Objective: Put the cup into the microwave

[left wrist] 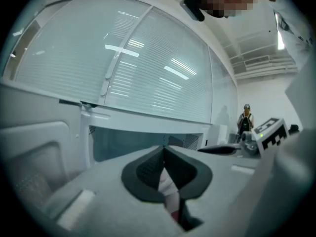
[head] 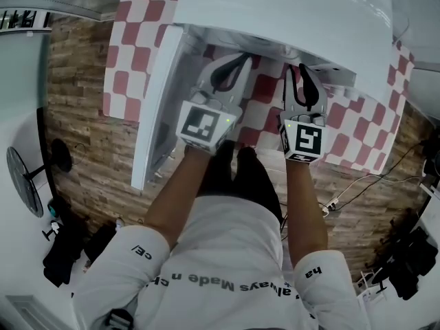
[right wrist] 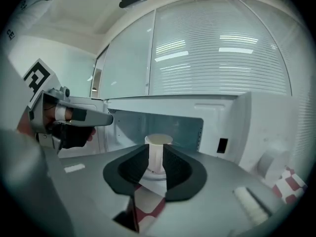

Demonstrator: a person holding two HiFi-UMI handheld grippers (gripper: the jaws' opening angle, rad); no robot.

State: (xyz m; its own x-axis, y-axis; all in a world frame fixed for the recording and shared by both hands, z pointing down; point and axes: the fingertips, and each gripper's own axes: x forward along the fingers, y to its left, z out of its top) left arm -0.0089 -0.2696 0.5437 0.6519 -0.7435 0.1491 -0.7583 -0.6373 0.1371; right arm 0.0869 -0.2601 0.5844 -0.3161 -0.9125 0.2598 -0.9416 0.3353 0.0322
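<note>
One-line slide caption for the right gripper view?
Right gripper, jaws apart, lined up on the white cup standing inside the open microwave.

Table (head: pixel 148 19): was covered all over with a red-and-white checked cloth that hung past its near edge.
On the table: a white microwave (head: pixel 289 12) sat directly on the cloth, its door (head: pixel 155 108) swung open at the left.
Microwave floor: a pale turntable (right wrist: pixel 154 173) lay in the cavity, and a white cup (right wrist: pixel 157 154) stood upright on it.
Floor (head: pixel 75 102): was wood plank, showing on both sides of the table.
Floor, left: a black fan (head: pixel 24 181) stood on its stand, with dark bags (head: pixel 65 243) near it.
Floor, right: cables (head: pixel 364 181) trailed across the planks to a white power strip (head: pixel 331 203), and more dark bags lay further right.
</note>
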